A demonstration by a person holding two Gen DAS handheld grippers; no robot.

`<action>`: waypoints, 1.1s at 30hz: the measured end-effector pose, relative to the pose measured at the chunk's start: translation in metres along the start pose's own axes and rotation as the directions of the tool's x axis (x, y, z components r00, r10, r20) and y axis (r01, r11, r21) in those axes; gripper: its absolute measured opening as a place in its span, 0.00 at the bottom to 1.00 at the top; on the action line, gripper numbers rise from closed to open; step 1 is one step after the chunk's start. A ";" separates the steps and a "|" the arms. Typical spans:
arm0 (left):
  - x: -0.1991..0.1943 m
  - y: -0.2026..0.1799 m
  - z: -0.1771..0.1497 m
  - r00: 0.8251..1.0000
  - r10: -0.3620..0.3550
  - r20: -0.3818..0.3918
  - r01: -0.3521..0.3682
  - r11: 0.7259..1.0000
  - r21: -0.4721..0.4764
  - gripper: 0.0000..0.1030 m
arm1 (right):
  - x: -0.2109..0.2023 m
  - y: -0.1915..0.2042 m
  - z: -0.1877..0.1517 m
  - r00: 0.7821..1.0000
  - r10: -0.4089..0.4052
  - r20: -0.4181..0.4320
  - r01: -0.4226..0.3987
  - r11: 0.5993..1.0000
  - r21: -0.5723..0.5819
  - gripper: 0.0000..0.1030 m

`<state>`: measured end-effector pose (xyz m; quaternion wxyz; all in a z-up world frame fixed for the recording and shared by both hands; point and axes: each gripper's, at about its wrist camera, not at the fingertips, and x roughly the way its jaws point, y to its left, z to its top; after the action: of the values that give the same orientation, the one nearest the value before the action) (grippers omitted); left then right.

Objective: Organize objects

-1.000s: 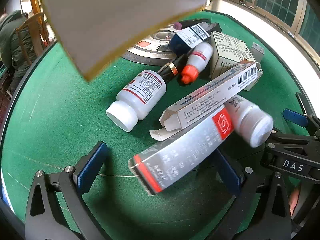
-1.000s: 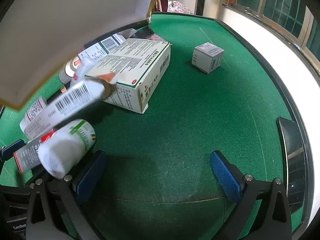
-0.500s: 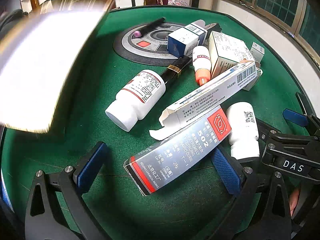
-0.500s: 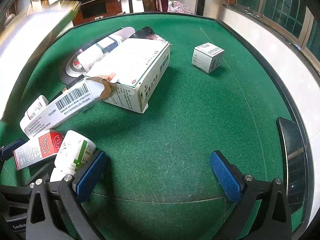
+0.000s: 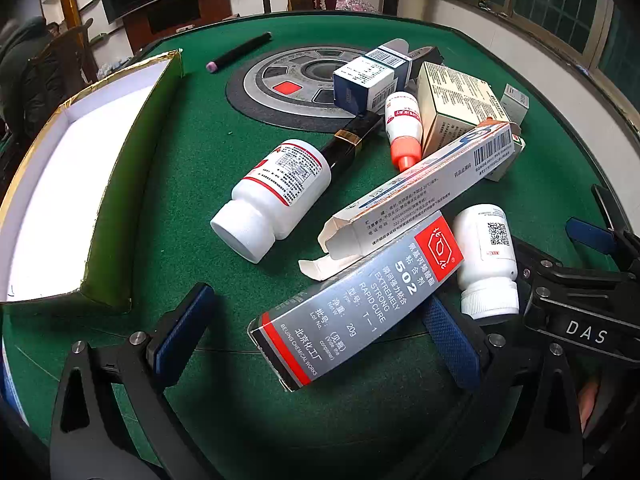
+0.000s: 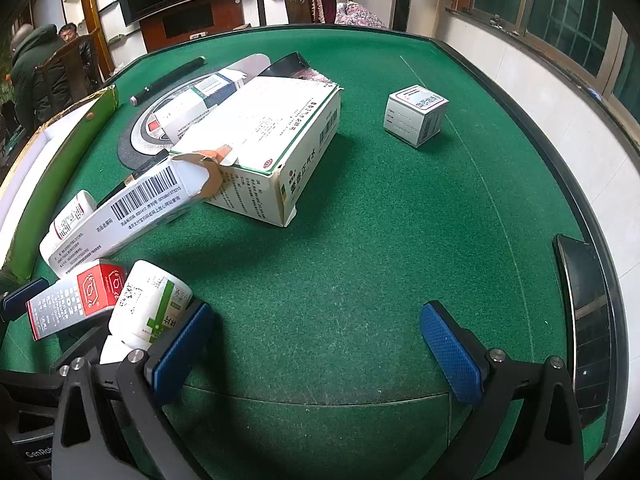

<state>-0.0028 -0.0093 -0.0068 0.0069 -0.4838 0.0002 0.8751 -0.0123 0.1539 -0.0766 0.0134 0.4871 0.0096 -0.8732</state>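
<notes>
A pile of items lies on the green felt table (image 5: 188, 168). A silver 502 glue box (image 5: 356, 300) lies across my open, empty left gripper (image 5: 320, 332), resting on its right finger. Beyond it lie a long white carton (image 5: 420, 192), a white pill bottle (image 5: 276, 192), a second white bottle (image 5: 486, 256), an orange-capped bottle (image 5: 404, 130), a black tube (image 5: 352, 140) and several boxes. An empty white tray with green walls (image 5: 60, 184) stands at the left. My right gripper (image 6: 316, 344) is open and empty; the second bottle (image 6: 148, 308) lies against its left finger.
A large medicine box (image 6: 272, 148) and a small cube box (image 6: 416, 114) sit on the felt in the right wrist view. A round grey disc (image 5: 296, 84) and a black pen (image 5: 240, 52) lie at the back. A phone (image 6: 584, 320) lies at the table's right edge.
The white tray, which was overhead tipping the items out, has swung down to the left and now stands on the table. The items have settled. Both grippers have stayed in place.
</notes>
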 end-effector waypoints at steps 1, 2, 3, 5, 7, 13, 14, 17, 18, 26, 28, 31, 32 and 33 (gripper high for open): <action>0.000 0.000 0.000 1.000 0.000 0.000 0.000 1.000 0.000 1.00 | 0.000 0.000 0.000 1.000 0.000 0.000 0.000 1.000 0.000 1.00; 0.000 0.000 0.000 1.000 0.000 0.000 0.000 1.000 0.000 1.00 | 0.000 0.000 0.000 1.000 0.000 0.000 0.000 1.000 0.000 1.00; 0.000 0.000 0.000 1.000 0.000 0.000 0.000 1.000 0.000 1.00 | 0.000 0.000 0.000 1.000 0.000 0.000 0.000 1.000 0.000 1.00; 0.000 0.000 0.000 1.000 0.000 0.000 0.000 1.000 0.000 1.00 | 0.000 0.000 0.000 1.000 0.001 0.001 -0.001 1.000 -0.001 1.00; 0.000 0.000 0.000 1.000 0.000 0.000 0.000 1.000 0.000 1.00 | 0.000 0.000 -0.001 1.000 0.001 0.001 -0.001 1.000 -0.001 1.00; 0.000 0.000 0.000 1.000 0.000 0.000 0.000 1.000 0.001 1.00 | 0.002 0.001 0.000 1.000 0.004 0.001 -0.004 1.000 -0.002 1.00; 0.000 0.000 0.000 1.000 0.000 0.000 0.000 1.000 0.001 1.00 | 0.002 0.002 0.000 1.000 0.004 0.001 -0.004 1.000 -0.002 1.00; 0.000 0.000 0.000 1.000 0.000 0.000 0.000 1.000 0.001 1.00 | 0.002 0.001 0.000 1.000 0.004 0.001 -0.004 1.000 -0.002 1.00; 0.000 0.000 0.000 1.000 0.000 0.000 0.000 1.000 0.001 1.00 | 0.002 0.001 0.000 1.000 0.004 0.001 -0.004 1.000 -0.002 1.00; 0.000 0.000 0.000 1.000 -0.001 0.001 0.001 1.000 0.001 1.00 | 0.003 0.002 0.002 1.000 0.004 0.003 -0.004 1.000 -0.001 1.00; 0.000 0.000 0.000 1.000 -0.001 0.000 0.001 1.000 0.001 1.00 | 0.004 0.002 0.001 1.000 0.006 0.003 -0.006 1.000 -0.002 1.00; 0.000 0.000 0.000 1.000 -0.002 0.000 0.002 1.000 0.001 1.00 | 0.006 0.002 0.002 1.000 0.005 0.005 -0.005 1.000 -0.003 1.00; 0.000 0.000 0.000 1.000 -0.003 0.000 0.003 1.000 0.002 1.00 | 0.005 0.002 0.001 1.000 0.004 0.005 -0.004 1.000 -0.003 1.00; 0.000 0.000 0.000 1.000 -0.003 0.000 0.003 1.000 0.003 1.00 | 0.005 0.002 0.002 1.000 0.003 0.005 -0.003 1.000 -0.002 1.00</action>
<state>-0.0027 -0.0096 -0.0069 0.0091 -0.4838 0.0009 0.8751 -0.0165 0.1514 -0.0803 0.0155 0.4849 0.0097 -0.8744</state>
